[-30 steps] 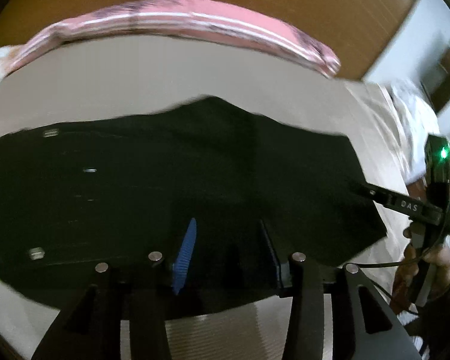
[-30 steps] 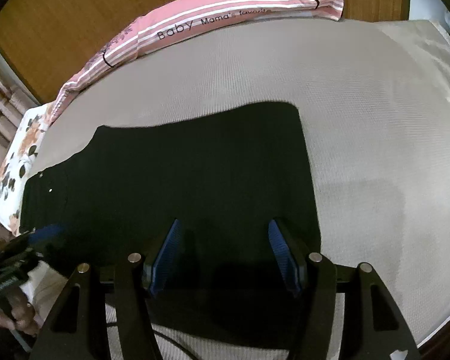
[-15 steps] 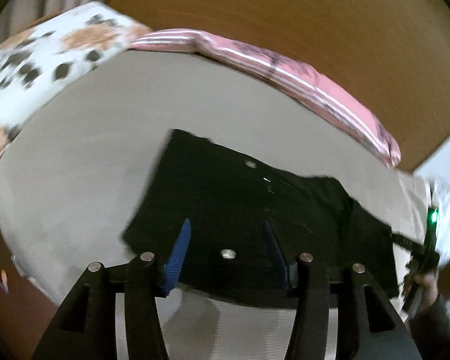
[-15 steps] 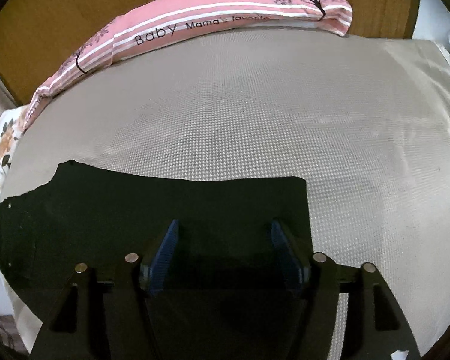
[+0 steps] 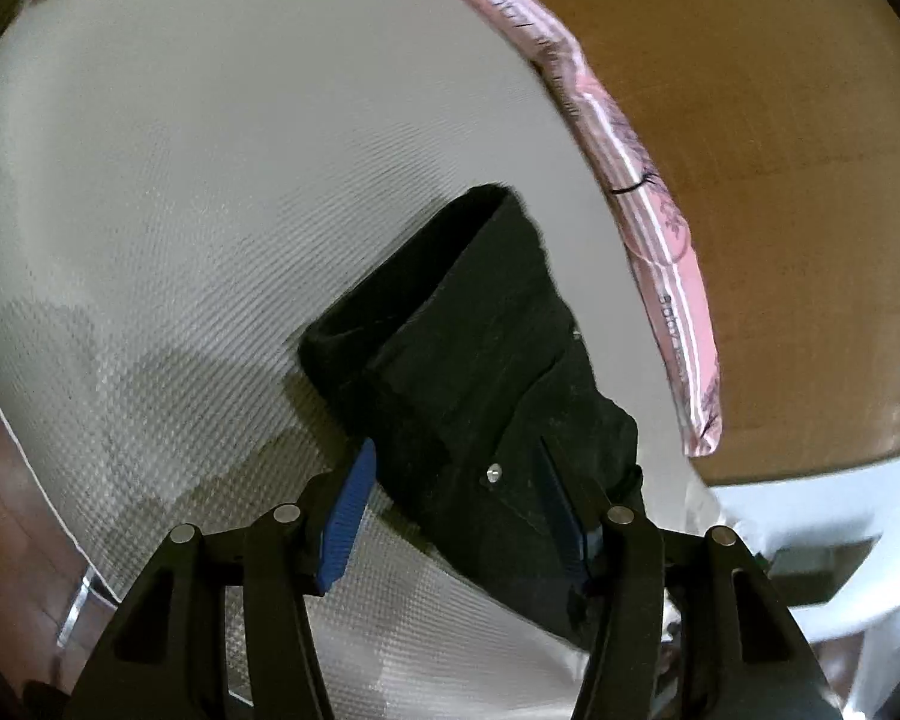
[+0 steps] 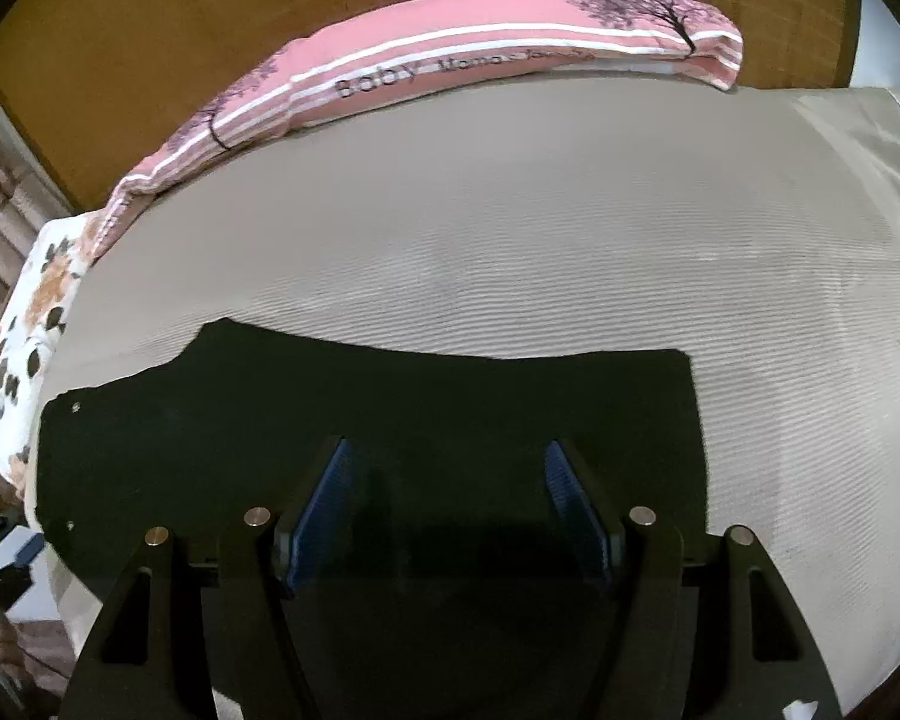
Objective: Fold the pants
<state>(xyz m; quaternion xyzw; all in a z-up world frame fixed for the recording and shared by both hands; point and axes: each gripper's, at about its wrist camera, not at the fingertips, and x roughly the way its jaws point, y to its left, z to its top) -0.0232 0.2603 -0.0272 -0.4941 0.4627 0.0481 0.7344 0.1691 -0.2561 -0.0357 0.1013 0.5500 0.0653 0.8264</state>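
Observation:
The black pants (image 6: 426,408) lie flat across the beige bed cover (image 6: 510,228), folded lengthwise, with the waist end at the left. My right gripper (image 6: 450,480) hovers open over their near edge, blue pads apart, with only flat cloth showing beneath. In the left wrist view the pants (image 5: 474,324) run away from me lengthwise. My left gripper (image 5: 456,450) stands open astride the waist end, where a metal button (image 5: 495,473) shows. Its left pad (image 5: 348,510) hangs beside the cloth's edge, over the cover. Nothing is lifted.
A pink striped pillow (image 6: 450,60) lies along the wooden headboard (image 6: 150,30), with a floral pillow (image 6: 30,312) at the bed's left end. The bed cover (image 5: 210,180) spreads wide beyond the pants. The bed's edge and brown floor (image 5: 6,480) are at the left.
The left gripper has swung round and rolled to the waist end and now looks along the pants; its jaws have widened. The right gripper has drawn back a little, so more bed shows.

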